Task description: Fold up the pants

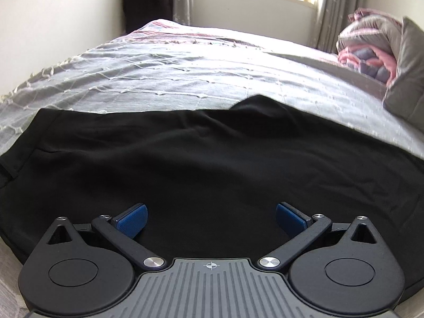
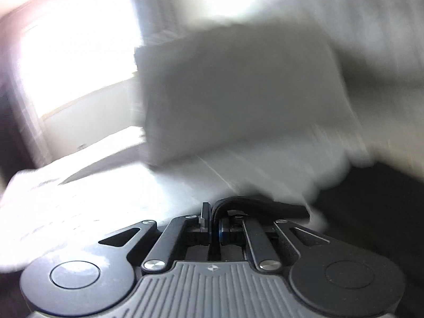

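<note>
Soft, limp black pants (image 1: 212,164) lay on the bed (image 1: 159,79). The left claw (image 1: 211,218) hovered agape above them; the right claw (image 2: 215,221) pinched a thick hem, the likeliest secure hold.

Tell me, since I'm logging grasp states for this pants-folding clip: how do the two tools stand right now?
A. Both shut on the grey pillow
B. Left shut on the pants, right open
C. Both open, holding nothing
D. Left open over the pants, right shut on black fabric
D. The left tool has its blue pads spread wide above the black pants, while the right tool is closed with a fold of black fabric pinched between its fingers.
</note>
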A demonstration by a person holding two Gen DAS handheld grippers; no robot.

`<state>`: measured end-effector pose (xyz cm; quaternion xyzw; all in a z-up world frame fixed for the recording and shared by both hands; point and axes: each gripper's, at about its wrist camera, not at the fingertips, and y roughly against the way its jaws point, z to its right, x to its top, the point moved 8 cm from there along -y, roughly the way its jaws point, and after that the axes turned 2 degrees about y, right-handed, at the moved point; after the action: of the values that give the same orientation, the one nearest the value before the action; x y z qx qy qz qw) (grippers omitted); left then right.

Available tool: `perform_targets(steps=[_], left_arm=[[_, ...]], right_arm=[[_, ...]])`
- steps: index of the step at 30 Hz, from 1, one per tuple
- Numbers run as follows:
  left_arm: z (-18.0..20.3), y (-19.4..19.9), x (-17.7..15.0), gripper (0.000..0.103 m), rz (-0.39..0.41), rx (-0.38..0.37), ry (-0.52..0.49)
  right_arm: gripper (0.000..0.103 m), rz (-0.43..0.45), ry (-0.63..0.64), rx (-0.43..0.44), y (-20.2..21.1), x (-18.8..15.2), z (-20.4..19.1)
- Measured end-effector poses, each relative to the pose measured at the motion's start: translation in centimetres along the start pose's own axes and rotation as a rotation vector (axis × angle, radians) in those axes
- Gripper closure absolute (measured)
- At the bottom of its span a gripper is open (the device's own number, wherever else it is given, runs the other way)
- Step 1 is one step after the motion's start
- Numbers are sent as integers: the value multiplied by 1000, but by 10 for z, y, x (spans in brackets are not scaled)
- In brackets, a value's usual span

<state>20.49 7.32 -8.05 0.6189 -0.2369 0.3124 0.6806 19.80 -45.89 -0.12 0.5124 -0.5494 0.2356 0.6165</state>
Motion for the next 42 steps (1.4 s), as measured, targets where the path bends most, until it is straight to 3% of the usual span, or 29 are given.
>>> perform_targets(steps=[3, 5, 6, 8, 9, 11, 14, 18, 23, 26, 28, 30, 32, 35, 38, 42], left_arm=[[-9, 1, 5, 0, 5, -17, 51], [-14, 3, 8, 0, 15, -51, 90], [-16, 4, 10, 0, 21, -77, 113], [-18, 6, 13, 0, 33, -129, 144], [-18, 7, 13, 0, 35, -147, 151], [-17, 7, 13, 0, 28, -187, 170], [-14, 5, 13, 0, 10, -256, 207], [-3, 7, 13, 0, 12, -326, 202], [28, 13, 8, 0, 7, -404, 70], [47, 12, 1, 0, -13, -434, -1], [54, 10, -3, 0, -18, -419, -44], [54, 9, -4, 0, -27, -389, -65], [52, 10, -3, 0, -20, -374, -72], [48, 13, -3, 0, -12, -375, -73], [49, 13, -7, 0, -23, -384, -99], [52, 10, -13, 0, -45, -422, -117]], right_arm=[[96, 96, 264, 176, 28, -1, -102], [96, 106, 470, 356, 51, -32, -182], [96, 83, 559, 449, 61, -55, -216], [98, -57, 730, 636, 79, -118, -277], [100, -116, 808, 688, 86, -146, -296], [100, -184, 950, 741, 98, -195, -318], [91, -83, 1057, 683, 114, -211, -327], [82, -157, 910, 734, 112, -198, -321], [73, -244, 787, 794, 106, -190, -314], [53, -382, 626, 868, 95, -183, -307], [32, -465, 487, 912, 92, -174, -297], [24, -544, 341, 925, 88, -165, -284], [16, -589, 187, 885, 74, -151, -261], [15, -601, 10, 774, 49, -135, -219], [14, -581, -60, 635, 31, -128, -190], [14, -623, -181, 592, 17, -139, -185]])
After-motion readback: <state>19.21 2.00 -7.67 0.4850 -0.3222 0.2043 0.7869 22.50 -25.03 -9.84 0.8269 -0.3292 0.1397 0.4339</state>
